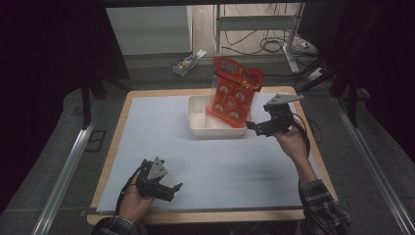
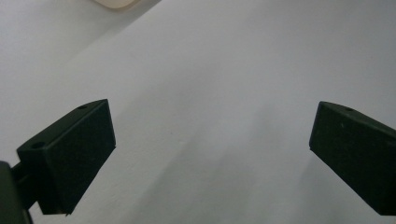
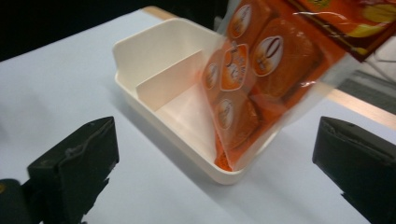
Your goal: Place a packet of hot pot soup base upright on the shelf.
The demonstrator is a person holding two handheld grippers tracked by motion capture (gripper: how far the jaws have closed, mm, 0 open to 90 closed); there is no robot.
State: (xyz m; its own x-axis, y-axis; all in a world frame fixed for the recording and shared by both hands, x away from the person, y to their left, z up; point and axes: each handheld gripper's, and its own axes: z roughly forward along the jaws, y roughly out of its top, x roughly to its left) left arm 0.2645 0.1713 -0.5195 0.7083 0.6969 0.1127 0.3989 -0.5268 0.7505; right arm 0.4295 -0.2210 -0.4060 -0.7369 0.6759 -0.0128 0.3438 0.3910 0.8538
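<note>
Snack bag [image 1: 233,93] leaning upright in white bin [image 1: 198,122], right hand-held gripper [image 1: 254,127] beside it, gaping, empty, left hand-held gripper [image 1: 173,188] likewise

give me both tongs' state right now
Left tongs: open, empty, over the table.
Right tongs: open, empty, beside the bag in the tray.
</note>
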